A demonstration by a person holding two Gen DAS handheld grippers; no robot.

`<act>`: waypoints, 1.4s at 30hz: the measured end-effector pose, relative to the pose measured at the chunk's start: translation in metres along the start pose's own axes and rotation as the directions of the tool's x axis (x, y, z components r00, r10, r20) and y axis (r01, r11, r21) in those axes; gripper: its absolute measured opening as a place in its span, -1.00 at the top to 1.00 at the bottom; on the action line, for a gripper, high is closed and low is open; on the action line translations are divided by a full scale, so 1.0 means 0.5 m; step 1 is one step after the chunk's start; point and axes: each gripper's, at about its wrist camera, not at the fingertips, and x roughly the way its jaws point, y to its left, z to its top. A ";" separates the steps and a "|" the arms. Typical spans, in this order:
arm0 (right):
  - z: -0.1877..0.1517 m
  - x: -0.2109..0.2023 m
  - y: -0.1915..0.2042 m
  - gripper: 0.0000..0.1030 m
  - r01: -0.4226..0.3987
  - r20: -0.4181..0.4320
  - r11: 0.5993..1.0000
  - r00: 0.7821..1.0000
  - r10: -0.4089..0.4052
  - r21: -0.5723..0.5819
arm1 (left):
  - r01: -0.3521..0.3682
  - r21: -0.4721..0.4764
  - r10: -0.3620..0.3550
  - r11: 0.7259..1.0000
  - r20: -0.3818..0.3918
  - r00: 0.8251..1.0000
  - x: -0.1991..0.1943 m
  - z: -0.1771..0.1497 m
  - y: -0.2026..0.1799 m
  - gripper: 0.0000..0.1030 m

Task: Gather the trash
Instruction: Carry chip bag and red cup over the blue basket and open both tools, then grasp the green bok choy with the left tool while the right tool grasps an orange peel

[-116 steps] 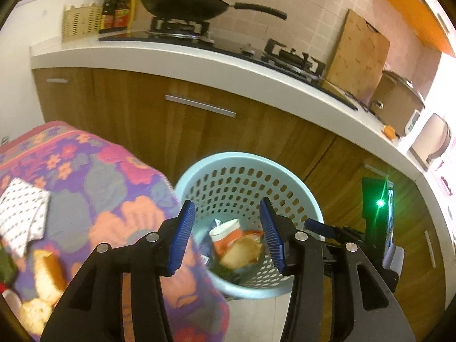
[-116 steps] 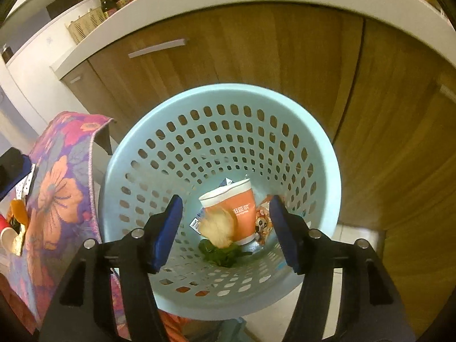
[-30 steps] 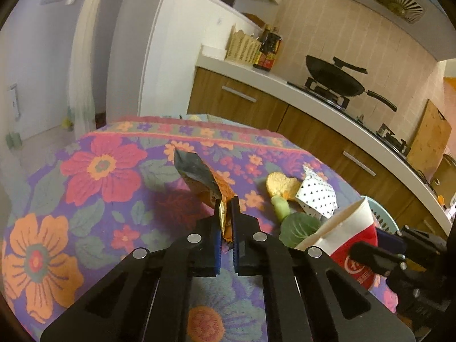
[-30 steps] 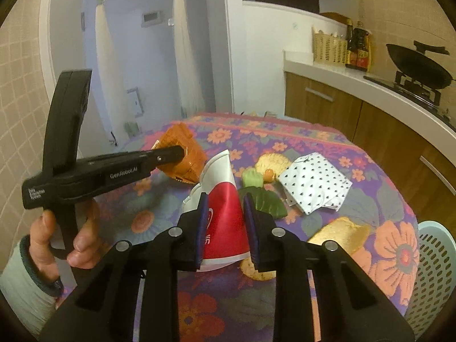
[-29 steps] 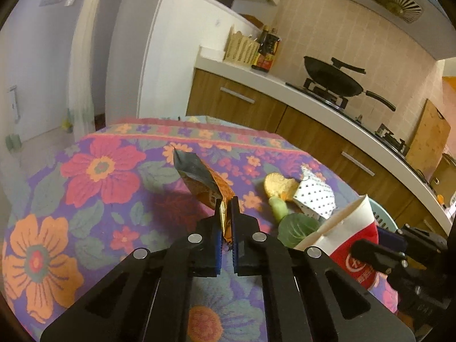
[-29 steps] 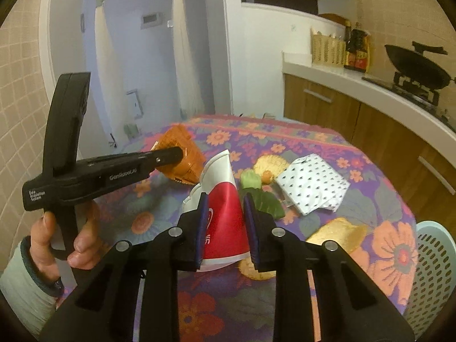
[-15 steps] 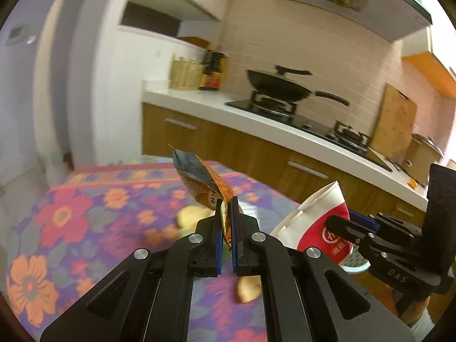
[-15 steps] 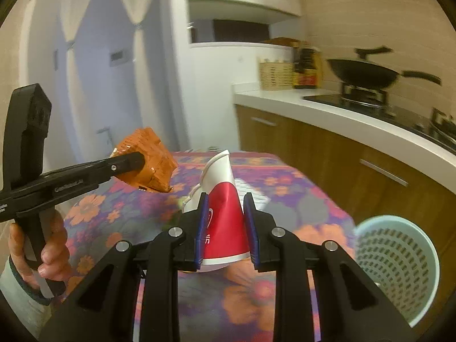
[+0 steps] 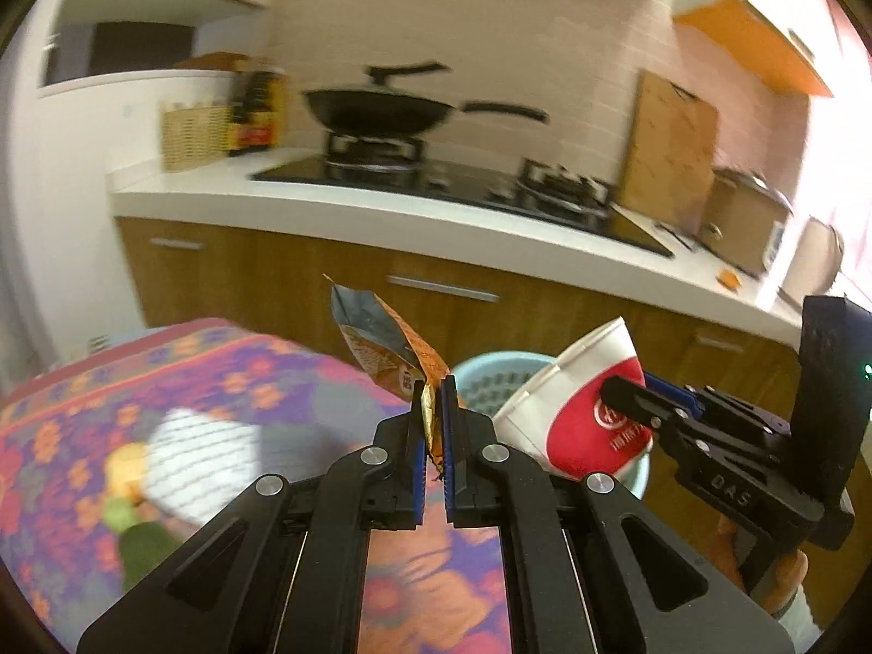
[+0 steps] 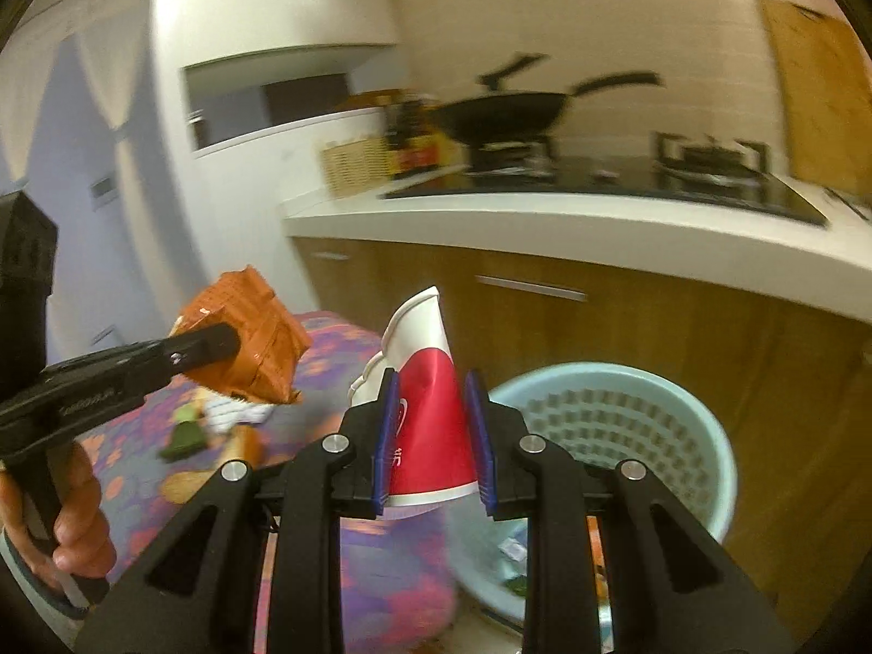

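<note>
1. The left claw was clenched on an orange snack wrapper, held in the air above the table's far edge.
2. The right claw was grasping a squashed red-and-white paper cup, also airborne, just short of the pale blue basket on the floor beside the table.
3. Neither piece was over the basket's opening, so letting go too soon would likely drop it onto the table edge or the floor.
4. The wrapper was light and pinched only by one corner; I judged it could flutter sideways and miss.
5. Bread, a green scrap and a dotted napkin lay uncollected near the table's far edge.
</note>
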 end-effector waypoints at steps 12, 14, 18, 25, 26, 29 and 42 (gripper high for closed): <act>-0.059 0.060 -0.178 0.58 0.166 -0.095 0.976 0.984 -0.154 0.141 | 0.084 0.030 -0.078 0.996 -0.162 0.984 0.185 -0.015 -0.119 0.93; -0.074 0.078 -0.190 0.58 0.212 -0.135 0.966 0.972 -0.193 0.145 | 0.072 0.029 -0.065 0.997 -0.191 0.979 0.212 -0.022 -0.126 0.92; -0.100 0.111 -0.204 0.58 0.239 -0.204 0.961 0.956 -0.208 0.142 | 0.067 0.025 -0.059 0.997 -0.230 0.971 0.246 -0.036 -0.134 0.92; -0.125 0.136 -0.237 0.56 0.253 -0.265 0.950 0.943 -0.200 0.184 | 0.060 0.023 -0.052 0.998 -0.266 0.963 0.282 -0.046 -0.143 0.83; -0.125 0.139 -0.242 0.56 0.250 -0.271 0.949 0.943 -0.193 0.194 | 0.053 0.025 -0.045 0.998 -0.266 0.963 0.283 -0.047 -0.145 0.76; -0.128 0.144 -0.252 0.56 0.235 -0.289 0.949 0.942 -0.169 0.211 | 0.052 0.021 -0.045 0.998 -0.266 0.963 0.282 -0.050 -0.144 0.60; -0.101 0.110 -0.217 0.47 0.206 -0.259 0.959 0.954 -0.152 0.193 | 0.066 0.001 -0.065 0.998 -0.182 0.981 0.193 -0.038 -0.126 0.10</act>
